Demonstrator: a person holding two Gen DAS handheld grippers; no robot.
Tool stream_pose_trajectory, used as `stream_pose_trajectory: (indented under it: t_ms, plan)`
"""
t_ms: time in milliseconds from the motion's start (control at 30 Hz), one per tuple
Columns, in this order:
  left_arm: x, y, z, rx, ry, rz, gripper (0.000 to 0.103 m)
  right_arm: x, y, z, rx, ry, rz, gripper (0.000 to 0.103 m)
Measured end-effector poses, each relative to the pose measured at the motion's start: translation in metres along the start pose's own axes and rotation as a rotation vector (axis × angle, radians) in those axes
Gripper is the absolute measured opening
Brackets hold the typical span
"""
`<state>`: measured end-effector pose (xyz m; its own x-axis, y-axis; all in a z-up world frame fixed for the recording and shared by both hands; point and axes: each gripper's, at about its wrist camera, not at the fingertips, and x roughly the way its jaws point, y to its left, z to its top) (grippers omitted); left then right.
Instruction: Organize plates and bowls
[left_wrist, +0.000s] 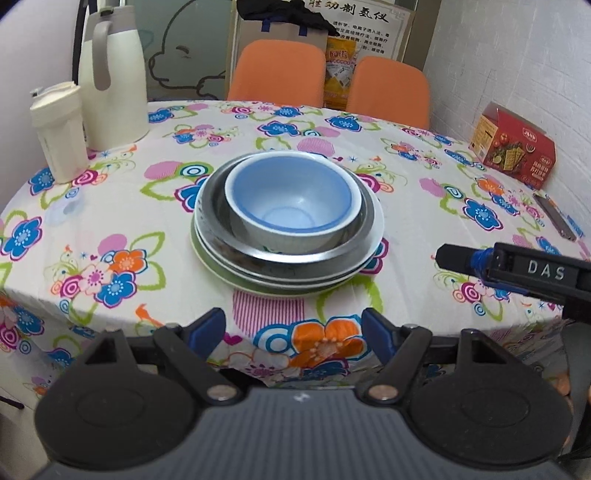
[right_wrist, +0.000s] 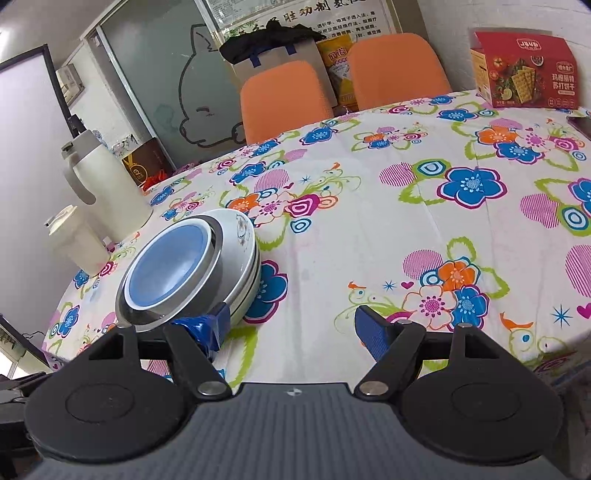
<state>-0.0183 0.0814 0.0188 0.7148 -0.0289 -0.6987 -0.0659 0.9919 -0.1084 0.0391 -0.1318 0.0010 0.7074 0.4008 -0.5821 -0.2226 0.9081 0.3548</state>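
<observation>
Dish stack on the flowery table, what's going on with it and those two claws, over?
Left gripper open, empty, short of the stack. Right gripper open, empty, beside it. Blue bowl nested in steel dish on plates. Nothing in the way.

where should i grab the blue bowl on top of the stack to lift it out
Grip the blue bowl by its rim, one finger inside and one outside the wall, coming down from above on the near edge. It sits upright and nested in the metal dish, which probably blocks a sideways pinch on its lower wall. The left gripper is open, directly in front of the stack, so it seems the better placed.
</observation>
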Motion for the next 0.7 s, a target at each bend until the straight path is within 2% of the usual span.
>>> stream_pose_trajectory:
  t_ms: [233, 500, 700]
  plan:
    - [0.002, -0.009, -0.001, 0.052, -0.004, 0.059, 0.074, -0.005, 0.006, 0.008, -0.02, -0.015, 0.004, 0.061]
    - [0.008, -0.013, -0.004, 0.072, 0.021, 0.067, 0.074, 0.006, 0.006, 0.007, -0.03, 0.016, -0.038, 0.062]
    - [0.007, -0.012, -0.007, 0.076, 0.023, 0.077, 0.074, 0.008, 0.008, 0.003, -0.03, 0.039, -0.022, 0.062]
